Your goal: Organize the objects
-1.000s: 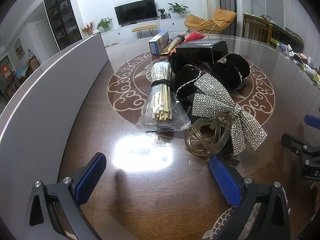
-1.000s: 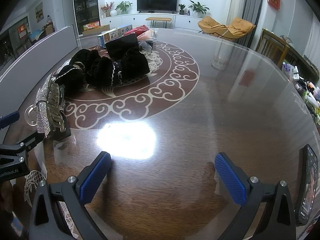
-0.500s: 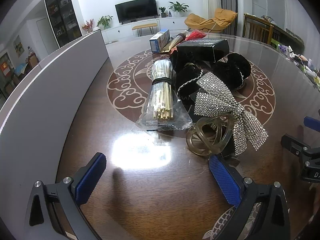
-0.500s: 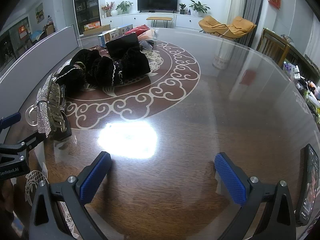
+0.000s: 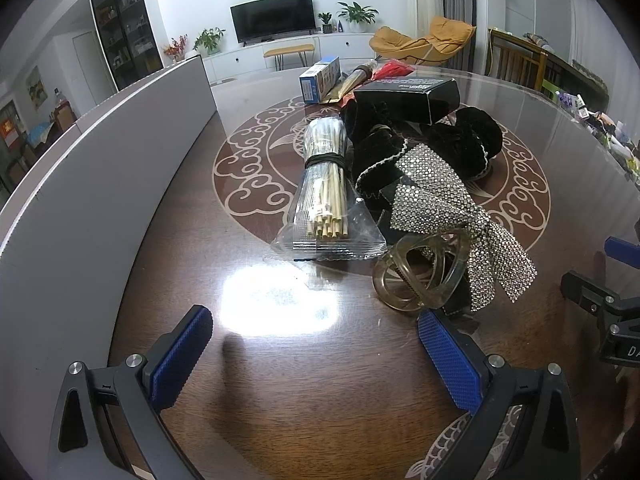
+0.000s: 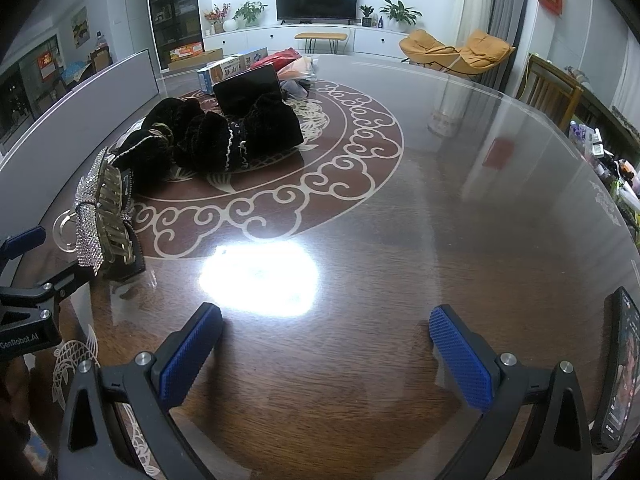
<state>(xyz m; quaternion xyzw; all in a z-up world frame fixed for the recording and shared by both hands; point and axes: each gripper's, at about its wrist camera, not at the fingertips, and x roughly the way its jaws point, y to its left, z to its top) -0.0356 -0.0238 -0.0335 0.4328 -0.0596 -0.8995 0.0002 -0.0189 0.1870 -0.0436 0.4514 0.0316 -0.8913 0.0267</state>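
Note:
A heap of objects lies on the dark wooden table (image 5: 280, 420). In the left wrist view a plastic bag of wooden sticks (image 5: 326, 192) lies left of a rhinestone bow (image 5: 448, 208), a translucent hair claw (image 5: 424, 276), black velvet hair bows (image 5: 464, 140) and a black box (image 5: 408, 94). My left gripper (image 5: 316, 356) is open and empty, just short of the claw. My right gripper (image 6: 326, 354) is open and empty over bare table, right of the bow (image 6: 90, 216) and velvet bows (image 6: 224, 140).
A grey panel (image 5: 92, 184) runs along the table's left side. A blue-and-white carton (image 5: 320, 80) and red packaging lie at the far end. A phone (image 6: 618, 372) lies at the right edge in the right wrist view. Small clutter sits at the far right.
The left gripper has crept slightly forward toward the heap. The right gripper has barely moved. Both stay open.

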